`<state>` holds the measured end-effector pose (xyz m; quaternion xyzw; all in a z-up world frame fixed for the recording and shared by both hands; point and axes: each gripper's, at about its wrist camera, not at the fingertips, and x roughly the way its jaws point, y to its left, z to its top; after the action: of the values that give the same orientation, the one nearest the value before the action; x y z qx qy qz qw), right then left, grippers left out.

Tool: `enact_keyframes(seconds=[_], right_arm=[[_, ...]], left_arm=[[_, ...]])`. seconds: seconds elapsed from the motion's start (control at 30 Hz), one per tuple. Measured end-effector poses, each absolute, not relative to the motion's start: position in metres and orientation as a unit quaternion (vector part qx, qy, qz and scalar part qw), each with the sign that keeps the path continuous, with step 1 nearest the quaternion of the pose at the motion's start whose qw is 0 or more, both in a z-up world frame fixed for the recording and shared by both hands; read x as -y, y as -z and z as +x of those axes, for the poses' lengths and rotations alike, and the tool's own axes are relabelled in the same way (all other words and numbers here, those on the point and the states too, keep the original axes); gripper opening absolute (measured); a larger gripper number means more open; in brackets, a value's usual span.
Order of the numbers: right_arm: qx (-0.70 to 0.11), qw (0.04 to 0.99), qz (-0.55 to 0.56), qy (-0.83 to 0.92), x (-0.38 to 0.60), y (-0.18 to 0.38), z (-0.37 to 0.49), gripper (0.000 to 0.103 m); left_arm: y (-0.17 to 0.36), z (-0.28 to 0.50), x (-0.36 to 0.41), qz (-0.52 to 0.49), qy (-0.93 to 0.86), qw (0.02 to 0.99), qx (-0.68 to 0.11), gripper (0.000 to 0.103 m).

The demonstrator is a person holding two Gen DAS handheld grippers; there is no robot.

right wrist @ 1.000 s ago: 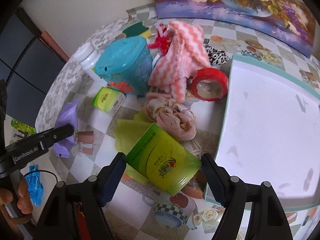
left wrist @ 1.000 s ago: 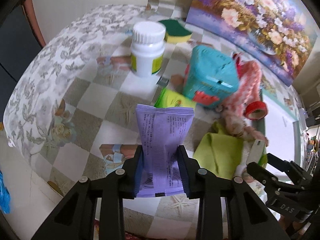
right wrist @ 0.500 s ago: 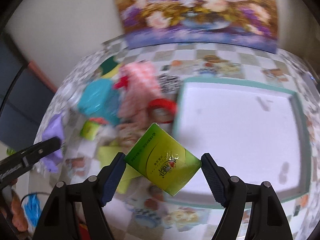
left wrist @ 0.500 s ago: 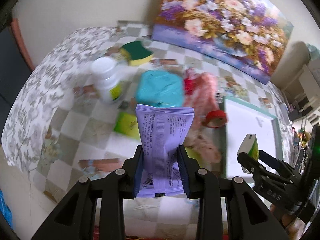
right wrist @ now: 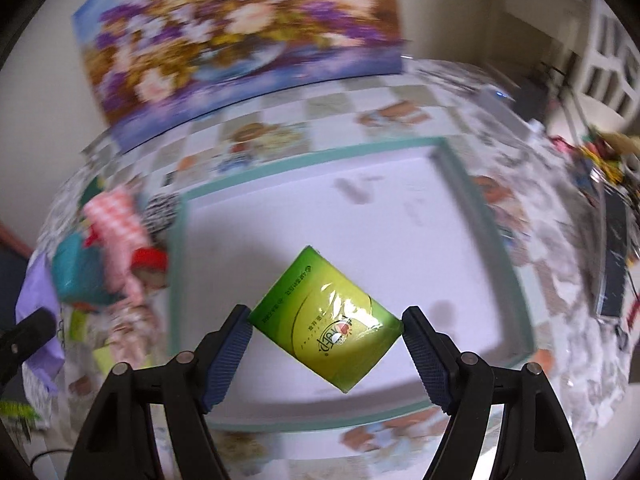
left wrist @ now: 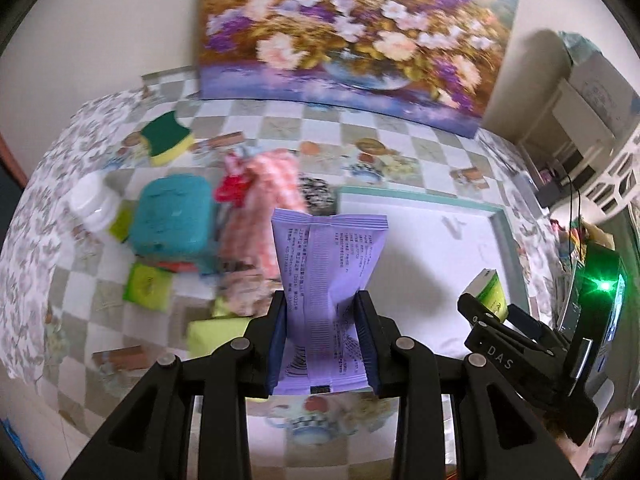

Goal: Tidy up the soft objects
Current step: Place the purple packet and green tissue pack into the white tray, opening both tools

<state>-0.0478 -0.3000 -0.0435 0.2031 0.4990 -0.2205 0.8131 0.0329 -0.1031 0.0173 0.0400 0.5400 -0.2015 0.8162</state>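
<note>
You carry two packs over the white tray point(right wrist: 460, 184), one per gripper: your left gripper point(left wrist: 323, 336) pinches one purple packet point(left wrist: 328, 276) near the tray's left rim, your right gripper point(right wrist: 326, 340) clamps one green tissue pack point(right wrist: 326, 318) wide above its bare middle.
</note>
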Motion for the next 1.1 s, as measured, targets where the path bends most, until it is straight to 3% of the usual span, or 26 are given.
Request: enact_keyframes(seconds=[0.5,0.73,0.8,0.87,1.1], right_arm=[[-0.500,0.763,0.225,0.342,0.368,0.065,-0.090,0.079],[-0.504,0.754,0.229,0.354,0.379,0.072,-0.097,0.079],[-0.504,0.755,0.226,0.354,0.380,0.072,-0.096,0.080],[-0.505,0.755,0.223,0.354,0.379,0.073,-0.095,0.080],[-0.511,0.758,0.216,0.344,0.372,0.074,-0.092,0.081]], left_arm=[[0.053,0.030,0.195,0.073,0.240,0.779,-0.574,0.035],[0.059,0.030,0.213,0.078,0.262,0.780,-0.563,0.036],[0.058,0.032,0.213,0.074,0.265,0.780,-0.562,0.056],[0.057,0.035,0.209,0.068,0.261,0.782,-0.562,0.069],[0.050,0.046,0.187,0.050,0.228,0.797,-0.558,0.078]])
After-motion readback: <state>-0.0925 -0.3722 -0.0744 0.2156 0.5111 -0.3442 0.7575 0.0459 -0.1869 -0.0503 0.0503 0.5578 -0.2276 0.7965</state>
